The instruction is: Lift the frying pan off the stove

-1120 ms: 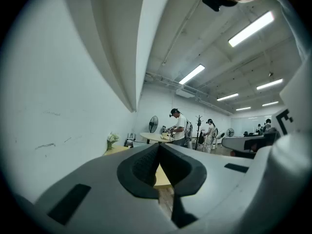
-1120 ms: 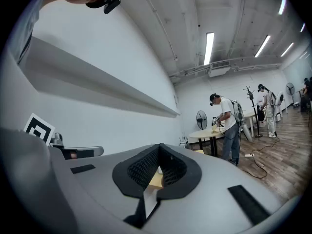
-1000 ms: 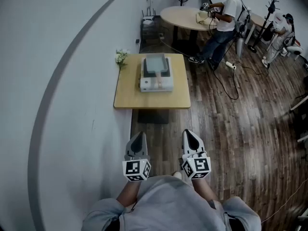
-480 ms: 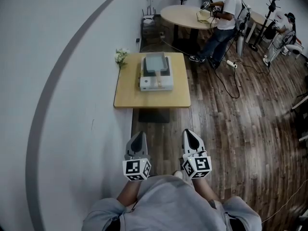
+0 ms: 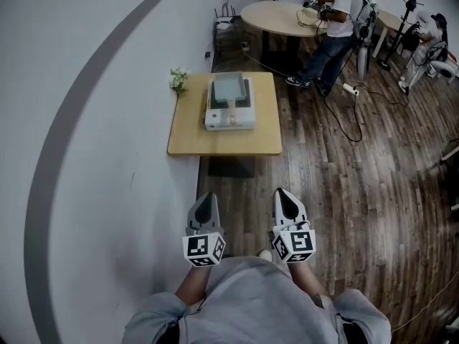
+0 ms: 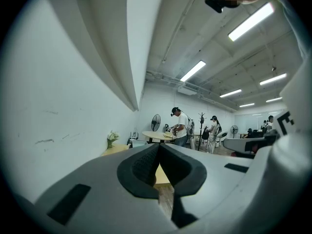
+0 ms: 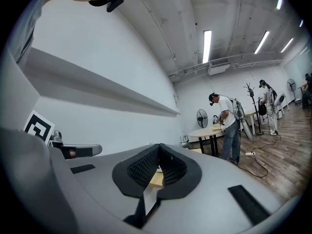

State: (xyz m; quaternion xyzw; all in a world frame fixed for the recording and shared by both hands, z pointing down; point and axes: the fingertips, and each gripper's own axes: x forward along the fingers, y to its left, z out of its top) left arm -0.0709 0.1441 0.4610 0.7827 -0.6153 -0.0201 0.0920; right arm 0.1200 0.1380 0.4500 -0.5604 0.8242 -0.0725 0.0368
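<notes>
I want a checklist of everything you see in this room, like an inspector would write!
Surface: wooden table, far ahead of both tools.
Job's things: frying pan sits on the white stove, untouched.
Clutter: small flowers at the table's back left corner.
Tools: left tool and right tool both shut, empty, near the body.
Cables: cable trails across the wooden floor.
Surroundings: person stands at a round table.

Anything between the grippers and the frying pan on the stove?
Nothing visible. The left gripper and right gripper, both shut and empty, hang short of the table; only bare floor lies between. The frying pan sits uncovered on the stove, with flowers off at the table's far left corner.
</notes>
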